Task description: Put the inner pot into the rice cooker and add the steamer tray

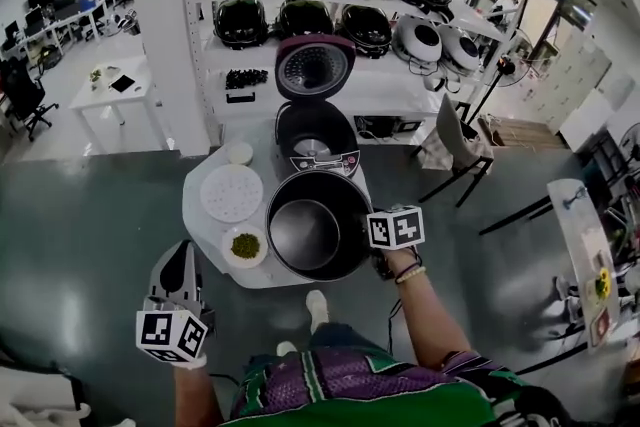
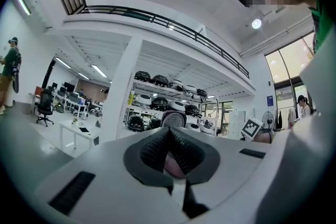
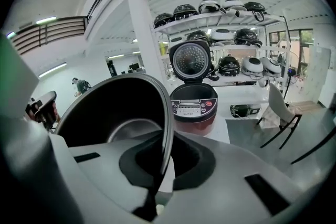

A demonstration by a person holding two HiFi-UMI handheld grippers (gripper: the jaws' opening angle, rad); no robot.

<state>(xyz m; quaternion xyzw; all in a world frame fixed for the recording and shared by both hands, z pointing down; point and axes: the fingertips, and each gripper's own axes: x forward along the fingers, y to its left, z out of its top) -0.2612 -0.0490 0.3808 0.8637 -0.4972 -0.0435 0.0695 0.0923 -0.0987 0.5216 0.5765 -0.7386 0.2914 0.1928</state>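
Table (image 1: 200, 217): rice cooker (image 3: 193, 108) labelled SUPOR; right tongs (image 3: 164, 159) grip inner pot (image 3: 113, 113).

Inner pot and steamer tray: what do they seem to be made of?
The inner pot is probably metal with a dark, smooth nonstick-type coating: its thin rim and base catch a soft sheen. The steamer tray looks like matte white plastic, a flat disc dotted with small holes, but that is a guess.
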